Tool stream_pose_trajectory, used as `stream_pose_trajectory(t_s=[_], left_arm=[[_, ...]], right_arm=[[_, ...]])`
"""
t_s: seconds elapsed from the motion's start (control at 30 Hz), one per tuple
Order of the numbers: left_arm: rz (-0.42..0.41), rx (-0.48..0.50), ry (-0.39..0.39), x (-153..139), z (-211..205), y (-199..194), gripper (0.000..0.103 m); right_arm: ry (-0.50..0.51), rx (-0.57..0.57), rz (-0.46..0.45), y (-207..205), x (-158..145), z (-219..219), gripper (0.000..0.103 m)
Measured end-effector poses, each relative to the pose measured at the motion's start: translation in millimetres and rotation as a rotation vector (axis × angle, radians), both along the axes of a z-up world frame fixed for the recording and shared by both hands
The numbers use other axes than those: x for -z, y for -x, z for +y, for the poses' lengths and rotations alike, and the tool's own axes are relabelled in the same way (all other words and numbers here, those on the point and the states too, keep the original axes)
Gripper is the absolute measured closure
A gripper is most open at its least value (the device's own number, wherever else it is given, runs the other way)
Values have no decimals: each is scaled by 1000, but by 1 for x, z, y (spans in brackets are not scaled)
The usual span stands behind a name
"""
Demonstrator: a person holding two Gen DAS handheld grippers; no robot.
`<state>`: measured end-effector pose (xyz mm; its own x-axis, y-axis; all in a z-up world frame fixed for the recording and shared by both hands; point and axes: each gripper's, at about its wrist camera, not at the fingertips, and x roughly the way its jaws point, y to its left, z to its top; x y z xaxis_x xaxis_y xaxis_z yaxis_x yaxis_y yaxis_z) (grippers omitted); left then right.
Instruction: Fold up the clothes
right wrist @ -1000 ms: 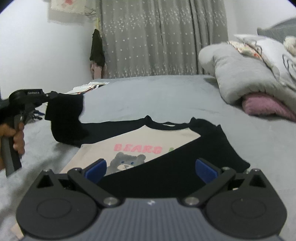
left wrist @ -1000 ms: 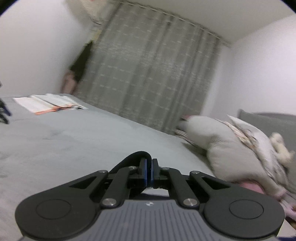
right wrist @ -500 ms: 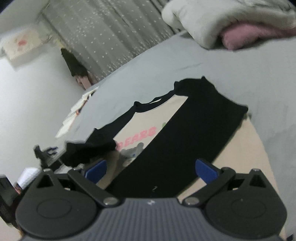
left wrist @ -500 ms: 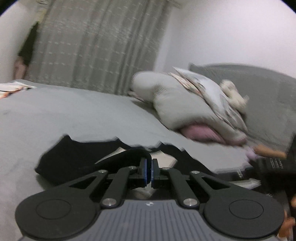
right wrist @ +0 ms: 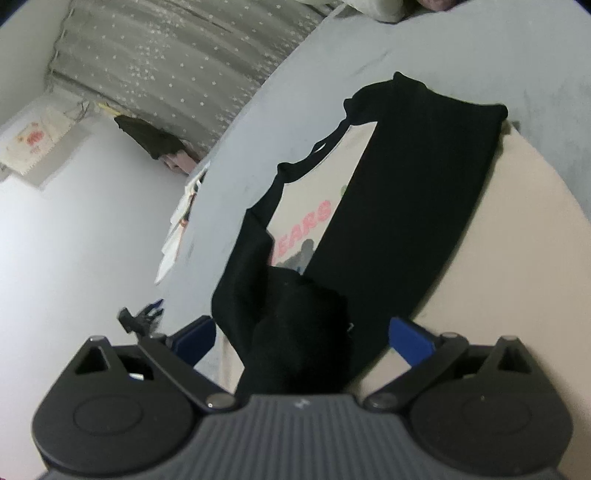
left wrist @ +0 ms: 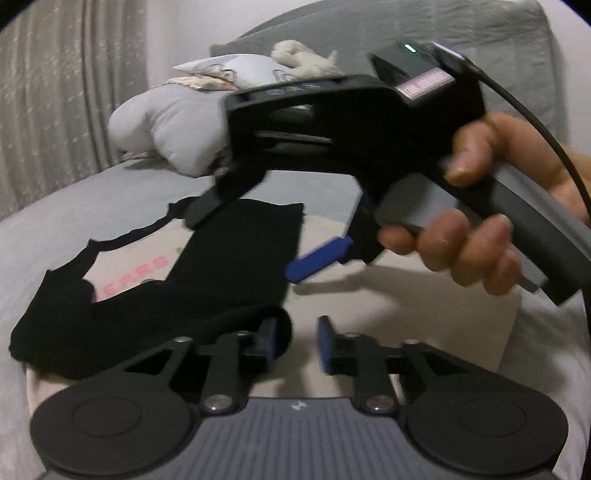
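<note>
Black sleeve fabric (left wrist: 155,328) lies bunched right at my left hand-held gripper (left wrist: 293,345), whose blue pads stand parted with a gap between them, clamping nothing; the cloth edge laps against the left pad. Through the right wrist camera I see my right hand-held gripper (right wrist: 301,338) spread wide, the same black bunch sitting between its fingers without being pinched. Beyond that, the shirt (right wrist: 406,206) lies on the grey bed (right wrist: 461,48): cream body, pink lettering, the other black sleeve folded across its front. In the left view, the right hand-held gripper hovers above the shirt, a hand (left wrist: 476,221) wrapped round its handle. Farther back, a grey quilt (left wrist: 166,129) is piled against the headboard (left wrist: 406,26), with a grey curtain (right wrist: 177,62) behind.
</note>
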<state>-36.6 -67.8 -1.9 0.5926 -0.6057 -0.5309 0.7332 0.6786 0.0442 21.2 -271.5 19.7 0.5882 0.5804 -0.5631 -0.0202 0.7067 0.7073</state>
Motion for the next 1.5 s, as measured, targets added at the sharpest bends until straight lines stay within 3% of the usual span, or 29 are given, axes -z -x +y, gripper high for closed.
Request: stream_pose_trajectory(t_s=[0.2,0.5,0.6,0.67,0.83,1.03,1.17,1.4,1.5], left_arm=[[11,48,69,-6,7,12,54],[15,-8,64,-5,-5,8,54],[45,-50,64,-6,-1,8,54],[68,-78,90,-9,5,7,54],[178,-183,221,-10,32,-5,54],[373,-352,437,6,64,-28,54],[325,-372,467,6,60,-28,54],[213,-240,369,4,24,-29,54],[166,-155,265,4,5,-20,53]], right_arm=[[44,-62,-48,1,-9,13,8],[70,-124,-92,6,-18,28,26],[35,-139,-81,5,-15,27,39],[9,-143,-60,3,-10,26,51],[-52,-145,-4,-1,2,23,63],[-86,-110,47,1,11,14,63],[-111,-81,61,1,9,6,58],[-130,-15,66,-2,8,-13,42],[-105,-6,50,-2,6,-19,40]])
